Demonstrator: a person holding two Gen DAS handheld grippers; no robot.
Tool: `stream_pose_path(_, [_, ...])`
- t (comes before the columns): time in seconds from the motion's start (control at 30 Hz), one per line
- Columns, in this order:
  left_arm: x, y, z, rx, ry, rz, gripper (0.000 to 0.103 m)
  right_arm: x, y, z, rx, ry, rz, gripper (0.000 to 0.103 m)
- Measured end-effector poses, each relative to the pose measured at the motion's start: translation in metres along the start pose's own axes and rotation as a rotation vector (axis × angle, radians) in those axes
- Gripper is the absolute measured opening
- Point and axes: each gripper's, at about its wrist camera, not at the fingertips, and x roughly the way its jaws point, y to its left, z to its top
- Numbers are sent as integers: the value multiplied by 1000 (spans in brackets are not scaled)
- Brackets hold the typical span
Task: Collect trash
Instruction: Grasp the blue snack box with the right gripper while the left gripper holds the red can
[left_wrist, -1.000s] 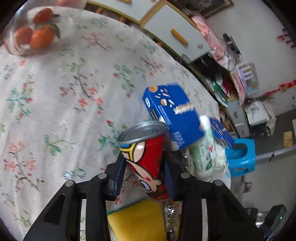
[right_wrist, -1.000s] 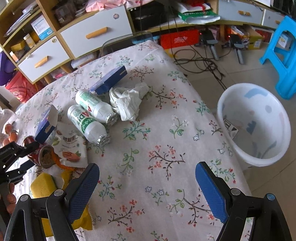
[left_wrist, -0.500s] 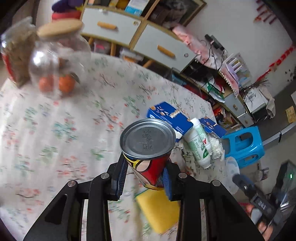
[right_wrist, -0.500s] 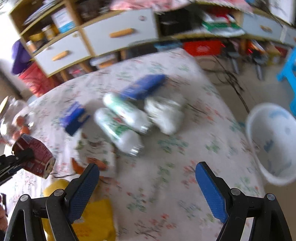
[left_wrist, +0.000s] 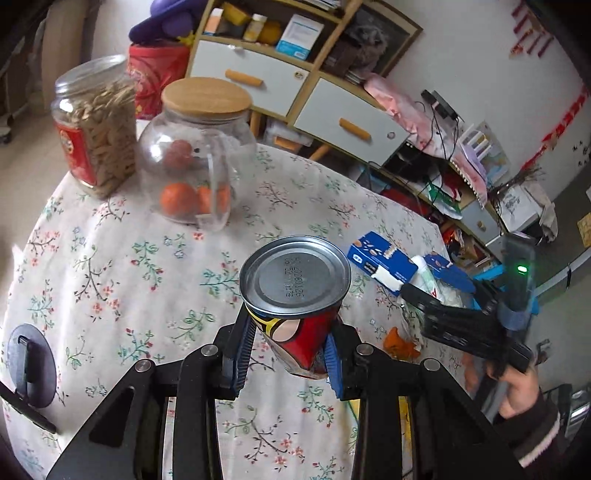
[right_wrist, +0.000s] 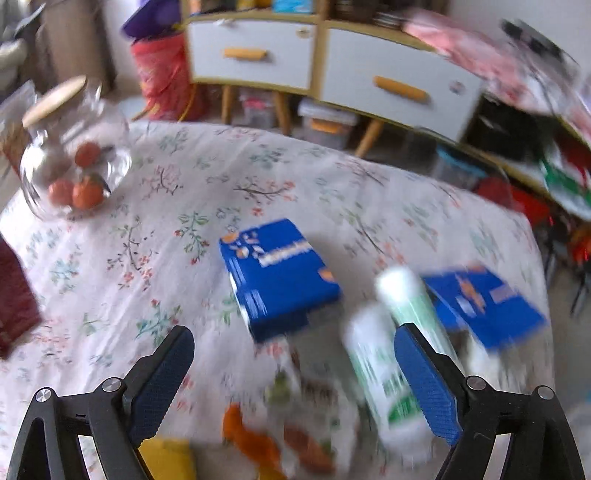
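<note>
Two claws are mine here. Through my left wrist camera, my left claw (left_wrist: 290, 354) has its pads pressed on either side of a red can (left_wrist: 295, 306), held clear of the floral tablecloth (left_wrist: 110, 280) with its grey metal end facing the lens. Beyond stand a glass jar of oranges (left_wrist: 195, 162) with a wooden lid and a jar of nuts (left_wrist: 96, 122). Off to the right a hand (left_wrist: 517, 391) carries my other claw above the litter.

Through my right wrist camera, blurred, my right claw (right_wrist: 291, 384) gapes wide, its jaws opening, pads touching nothing. Between and below them lie a blue box (right_wrist: 277, 273), two white-and-green bottles (right_wrist: 384, 369), a second blue box (right_wrist: 484, 306) and wrappers (right_wrist: 306, 417), all on the cloth.
</note>
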Motion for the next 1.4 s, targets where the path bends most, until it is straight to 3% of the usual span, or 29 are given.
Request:
stream_pose_path(0.17, [1, 13, 4, -15, 11, 3, 36, 34, 8, 17, -63, 40, -21, 91])
stream_pose_path(0.3, [5, 18, 4, -33, 26, 3, 36, 46, 8, 21, -54, 56, 23, 90])
stream_pose_path(0.33, [5, 19, 3, -37, 29, 0, 36, 48, 9, 21, -54, 62, 35, 82])
stream_pose_path(0.37, [5, 19, 2, -40, 31, -4, 36, 51, 10, 21, -57, 71, 41, 65])
stream_pose_path(0.47, [3, 16, 0, -36, 30, -7, 36, 50, 13, 18, -64, 86, 36, 65])
stream_pose_path(0.83, [-10, -12, -17, 32, 22, -30, 36, -19, 7, -14, -21, 45, 24, 65])
stream_pose_path(1.1, [-20, -46, -33, 96, 14, -60, 36, -74, -22, -55, 159, 78, 49, 65])
stream_pose_path(1.4, [-20, -84, -51, 159, 24, -89, 36, -124, -60, -99, 265, 17, 1, 65])
